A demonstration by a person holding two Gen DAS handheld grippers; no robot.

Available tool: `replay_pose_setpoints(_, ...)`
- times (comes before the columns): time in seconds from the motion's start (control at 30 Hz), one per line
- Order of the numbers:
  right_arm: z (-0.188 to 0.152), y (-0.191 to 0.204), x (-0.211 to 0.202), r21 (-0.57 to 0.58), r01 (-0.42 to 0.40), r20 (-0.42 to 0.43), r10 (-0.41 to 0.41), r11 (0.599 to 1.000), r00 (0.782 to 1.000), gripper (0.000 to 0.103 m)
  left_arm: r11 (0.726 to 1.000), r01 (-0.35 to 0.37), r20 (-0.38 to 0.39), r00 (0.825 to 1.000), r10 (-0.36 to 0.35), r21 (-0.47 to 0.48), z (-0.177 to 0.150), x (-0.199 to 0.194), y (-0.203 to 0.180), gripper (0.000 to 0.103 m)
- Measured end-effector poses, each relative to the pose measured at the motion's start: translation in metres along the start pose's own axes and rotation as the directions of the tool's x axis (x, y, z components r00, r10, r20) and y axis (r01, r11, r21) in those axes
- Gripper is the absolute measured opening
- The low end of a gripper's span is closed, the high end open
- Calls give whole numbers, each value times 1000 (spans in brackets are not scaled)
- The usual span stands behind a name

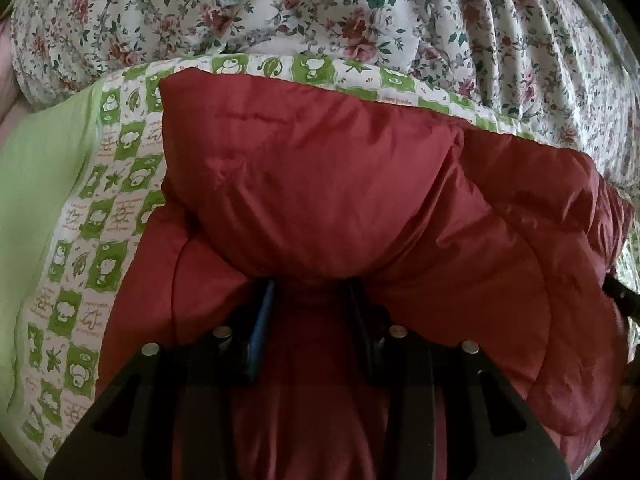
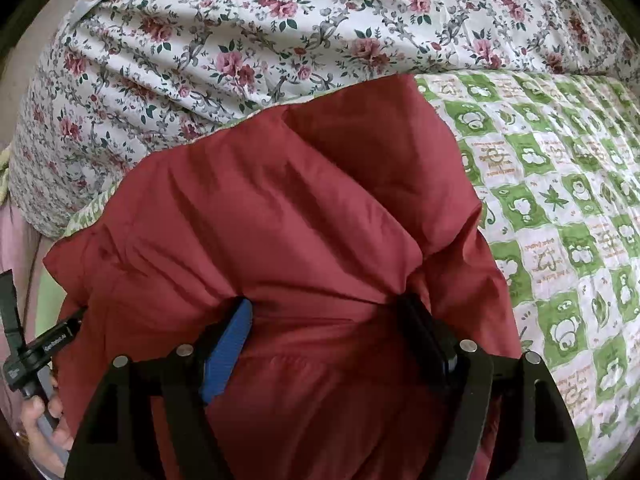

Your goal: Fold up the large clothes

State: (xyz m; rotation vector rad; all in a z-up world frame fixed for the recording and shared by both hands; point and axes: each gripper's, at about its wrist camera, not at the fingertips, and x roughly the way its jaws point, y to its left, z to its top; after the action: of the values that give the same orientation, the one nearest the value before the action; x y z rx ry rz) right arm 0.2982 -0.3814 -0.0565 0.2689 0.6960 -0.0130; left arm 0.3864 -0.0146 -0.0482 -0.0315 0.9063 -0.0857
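Observation:
A puffy dark red jacket point(image 1: 340, 184) lies bunched on a bed and fills the middle of both views point(image 2: 280, 208). My left gripper point(image 1: 312, 292) has a thick fold of the jacket between its fingers and is shut on it; the fingertips are hidden under the fabric. My right gripper point(image 2: 324, 312) also holds a thick bunch of the jacket between its blue-padded finger point(image 2: 228, 348) and its black finger point(image 2: 424, 336). The left gripper's body and the hand holding it show at the left edge of the right wrist view point(image 2: 36, 356).
The jacket rests on a green-and-white checked blanket point(image 1: 100, 220) point(image 2: 560, 200). Behind it lies a rumpled floral quilt point(image 1: 320, 12) point(image 2: 240, 32). A plain light green sheet point(image 1: 36, 184) lies at the left.

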Motion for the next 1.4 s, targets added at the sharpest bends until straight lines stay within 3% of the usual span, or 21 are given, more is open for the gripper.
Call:
replay_pose_setpoints(0.17,-16,7,-46,-52,29,113,-23,998,993,78,1000,-3,6,1000,3,6,-1,1,0,36)
replay_pose_setpoints(0.3,-25,-6,-23,-62,35,20,-33,997,999,77,1000,-6,11,1000,6,7,-1,0,-1,36)
replay_pose_setpoints(0.47,-23,-20,-10,-16,28,-7,-28,999,1000,84,1000,8,4,1000,-8,7,0,-5,0,36)
replay_pose_setpoints(0.63,-24,-21,-15,0,0,3,0,1000,1000,85,997,72,26,997,-72,-8,-10,-34,10,37)
replay_pose_setpoints(0.83,-27,-27,-51,25,-31,51,30,999,998,85,990,138,84,987,-137,-7,-29,-71,31,45)
replay_pose_setpoints(0.9,-27,-31,-62,33,-47,64,45,998,997,85,989,150,105,984,-147,-16,-36,-80,41,56)
replay_pose_setpoints(1.03,-30,-41,-80,46,-57,68,54,997,996,87,988,151,126,981,-144,-45,-45,-88,62,66)
replay_pose_setpoints(1.27,-38,-55,-93,65,-69,50,65,996,997,87,973,191,108,978,-177,-129,-54,-79,91,67)
replay_pose_setpoints(1.4,-42,-66,-91,103,-96,25,94,990,995,87,950,247,86,968,-235,-192,-58,-67,108,71)
